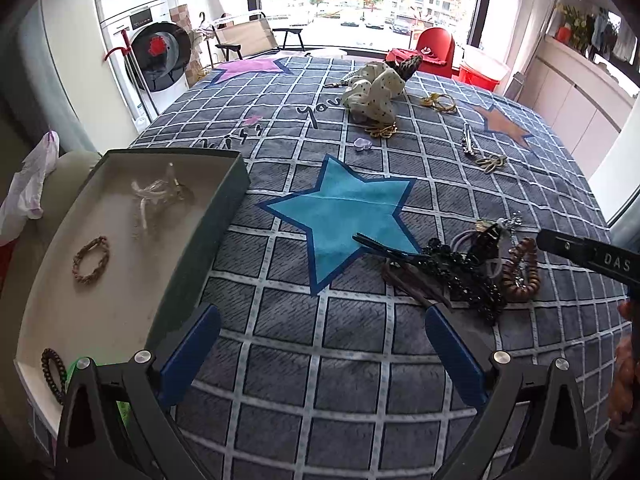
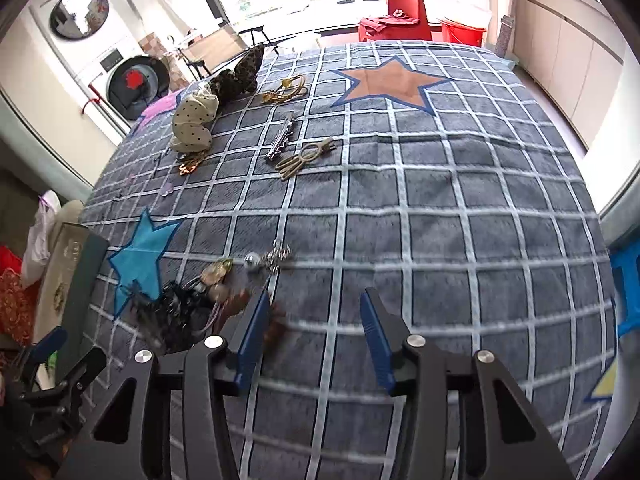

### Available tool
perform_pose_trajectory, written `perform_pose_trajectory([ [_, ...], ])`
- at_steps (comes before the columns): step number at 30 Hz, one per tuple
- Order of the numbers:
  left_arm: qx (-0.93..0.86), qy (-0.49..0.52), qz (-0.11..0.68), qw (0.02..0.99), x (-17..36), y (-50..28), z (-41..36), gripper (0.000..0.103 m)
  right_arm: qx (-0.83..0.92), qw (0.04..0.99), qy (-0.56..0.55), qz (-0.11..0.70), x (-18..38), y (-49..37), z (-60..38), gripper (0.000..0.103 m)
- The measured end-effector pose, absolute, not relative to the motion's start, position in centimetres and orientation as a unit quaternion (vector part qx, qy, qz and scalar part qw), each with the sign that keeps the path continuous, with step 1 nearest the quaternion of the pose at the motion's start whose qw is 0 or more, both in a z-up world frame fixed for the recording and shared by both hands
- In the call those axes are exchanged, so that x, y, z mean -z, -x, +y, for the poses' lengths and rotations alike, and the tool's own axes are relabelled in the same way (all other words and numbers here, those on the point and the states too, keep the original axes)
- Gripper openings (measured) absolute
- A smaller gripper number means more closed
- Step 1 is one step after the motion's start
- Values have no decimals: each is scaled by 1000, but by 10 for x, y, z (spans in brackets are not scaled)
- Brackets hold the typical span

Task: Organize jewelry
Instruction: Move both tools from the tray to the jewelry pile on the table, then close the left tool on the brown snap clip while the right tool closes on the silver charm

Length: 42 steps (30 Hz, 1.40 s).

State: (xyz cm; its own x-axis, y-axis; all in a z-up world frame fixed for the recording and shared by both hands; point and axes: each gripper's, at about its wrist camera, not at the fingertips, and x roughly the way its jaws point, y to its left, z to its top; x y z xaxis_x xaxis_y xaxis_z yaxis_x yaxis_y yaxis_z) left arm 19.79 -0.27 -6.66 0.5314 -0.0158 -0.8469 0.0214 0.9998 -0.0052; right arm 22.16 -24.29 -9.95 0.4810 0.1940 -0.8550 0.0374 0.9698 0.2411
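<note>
A long black hair clip point(image 1: 394, 249) lies across the blue star's lower point, its thin tip toward the tray, its other end in a tangled pile point(image 1: 476, 268) of glossy black beads, brown wooden beads and elastic loops on the checked fleece blanket point(image 1: 352, 364). The white-lined tray point(image 1: 236, 184) at the blanket's left edge holds a braided ring point(image 1: 91, 260). The left gripper point(image 1: 320, 356) and right gripper point(image 2: 314, 340) both hover wide apart, holding nothing.

A home: stacked washing machines point(image 1: 160, 60), a folding chair point(image 1: 248, 38), and a star-patterned blanket point(image 1: 360, 360).
</note>
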Motion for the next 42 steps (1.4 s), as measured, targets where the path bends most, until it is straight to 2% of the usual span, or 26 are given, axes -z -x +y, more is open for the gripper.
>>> perform_pose_trajectory([
  [18, 11, -7, 499, 867, 89, -228, -15, 102, -71, 858, -24, 509, 108, -255, -205, 50],
  [27, 12, -4, 503, 864, 94, -231, -14, 102, -66, 865, 34, 496, 110, -241, -192, 49],
  [28, 13, -5, 504, 864, 94, -231, -15, 102, -66, 866, 29, 495, 110, -242, -193, 47],
  [29, 14, -5, 504, 864, 94, -231, -16, 102, -65, 867, 29, 494, 110, -242, -192, 41],
  [30, 16, -6, 504, 863, 94, -231, -17, 102, -65, 868, 28, 492, 109, -242, -192, 29],
  [31, 17, -7, 504, 863, 95, -231, -19, 102, -66, 868, 26, 491, 109, -242, -192, 23],
  [32, 18, -7, 505, 863, 95, -231, -20, 102, -67, 869, 23, 491, 108, -242, -192, 10],
  [36, 24, -6, 505, 863, 95, -231, -23, 100, -68, 872, 1, 485, 109, -240, -198, 6],
  [37, 29, -5, 504, 863, 94, -230, -25, 96, -68, 872, -6, 484, 109, -238, -200, 6],
  [39, 34, -6, 504, 863, 93, -231, -29, 92, -68, 873, -22, 482, 109, -235, -206, 6],
  [41, 43, -6, 502, 864, 92, -232, -33, 82, -67, 874, -34, 480, 108, -232, -213, 6],
  [42, 47, -4, 502, 864, 92, -232, -34, 79, -67, 874, -38, 480, 108, -230, -215, 6],
])
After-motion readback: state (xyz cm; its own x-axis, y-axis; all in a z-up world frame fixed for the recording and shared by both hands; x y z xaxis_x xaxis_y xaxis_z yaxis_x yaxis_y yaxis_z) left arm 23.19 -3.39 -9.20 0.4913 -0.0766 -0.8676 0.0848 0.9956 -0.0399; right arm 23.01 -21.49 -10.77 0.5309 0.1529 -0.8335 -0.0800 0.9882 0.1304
